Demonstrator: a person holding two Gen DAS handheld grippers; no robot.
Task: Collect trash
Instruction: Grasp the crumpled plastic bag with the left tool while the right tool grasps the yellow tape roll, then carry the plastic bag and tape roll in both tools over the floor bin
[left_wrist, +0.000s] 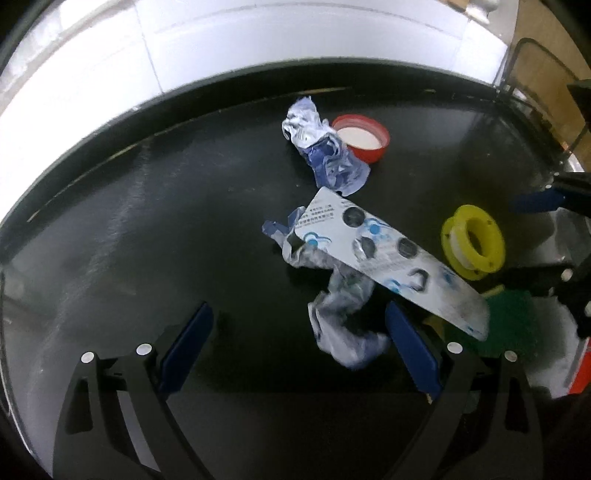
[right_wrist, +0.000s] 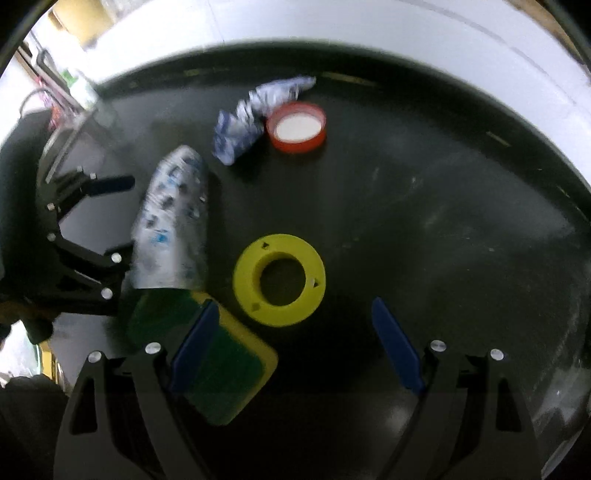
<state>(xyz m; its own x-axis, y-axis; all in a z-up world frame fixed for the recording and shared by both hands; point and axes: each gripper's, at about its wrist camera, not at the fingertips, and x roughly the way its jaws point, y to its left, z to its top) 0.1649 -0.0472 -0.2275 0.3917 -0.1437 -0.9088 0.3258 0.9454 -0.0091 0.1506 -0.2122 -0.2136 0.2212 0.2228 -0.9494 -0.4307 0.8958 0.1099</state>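
On the black round table lie a flat white blister card (left_wrist: 391, 254) over a crumpled blue-white wrapper (left_wrist: 343, 325), and a second crumpled wrapper (left_wrist: 325, 155) beside a red lid (left_wrist: 364, 138). My left gripper (left_wrist: 299, 332) is open and empty, its jaws just short of the crumpled wrapper, which lies against the right jaw. My right gripper (right_wrist: 291, 339) is open and empty above a yellow spool (right_wrist: 279, 279). The right wrist view also shows the card (right_wrist: 171, 221), far wrapper (right_wrist: 255, 114), red lid (right_wrist: 296, 127) and the left gripper (right_wrist: 122, 218).
A green-and-yellow sponge (right_wrist: 218, 373) lies under my right gripper's left finger; it also shows in the left wrist view (left_wrist: 513, 321). The yellow spool (left_wrist: 472, 242) sits right of the card. White floor surrounds the table (left_wrist: 147, 221). A wire frame (right_wrist: 55, 110) stands at far left.
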